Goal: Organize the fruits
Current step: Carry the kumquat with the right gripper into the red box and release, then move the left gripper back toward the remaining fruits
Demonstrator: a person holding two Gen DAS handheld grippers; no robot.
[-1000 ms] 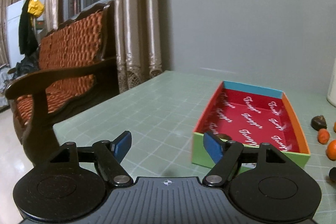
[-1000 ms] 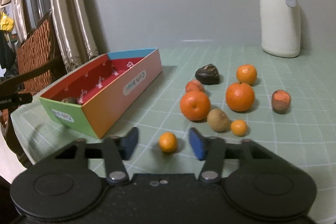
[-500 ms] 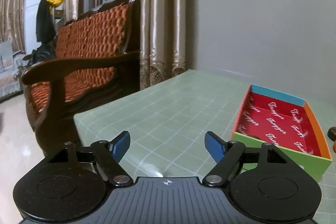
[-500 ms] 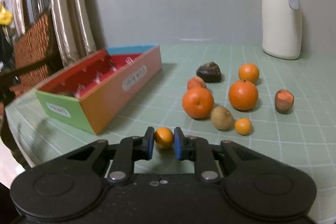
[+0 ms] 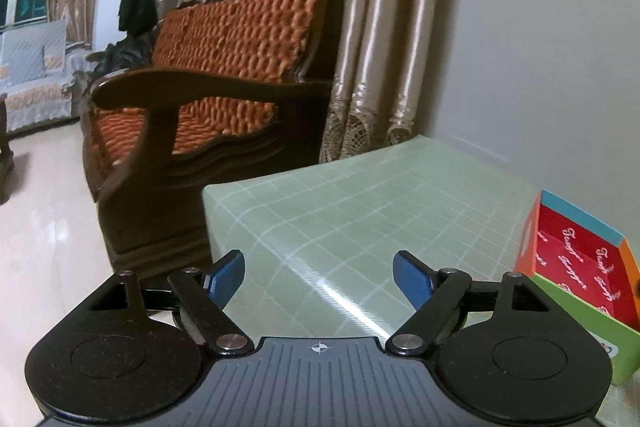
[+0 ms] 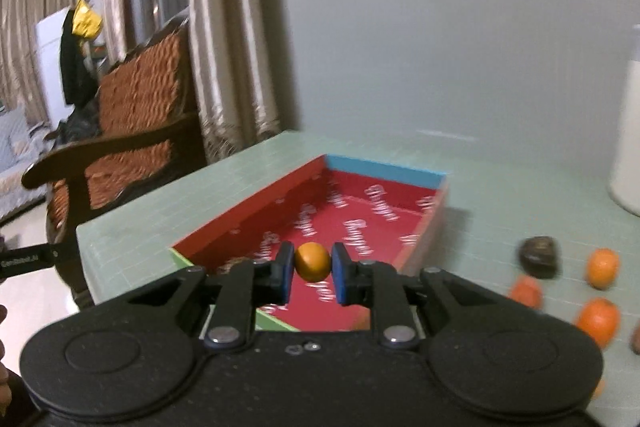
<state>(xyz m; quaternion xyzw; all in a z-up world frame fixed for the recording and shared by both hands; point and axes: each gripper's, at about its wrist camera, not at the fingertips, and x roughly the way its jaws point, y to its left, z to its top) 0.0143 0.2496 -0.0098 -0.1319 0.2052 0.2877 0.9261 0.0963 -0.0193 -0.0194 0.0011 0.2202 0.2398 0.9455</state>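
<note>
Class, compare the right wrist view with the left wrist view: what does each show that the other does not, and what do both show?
Only the right wrist view shows the right gripper shut on a small orange above the box, the loose oranges and a dark fruit on the table, and a white jug.

Only the left wrist view shows the left gripper, open and holding nothing.

Both show the red-lined box, the green table, the wooden sofa and the curtains.
</note>
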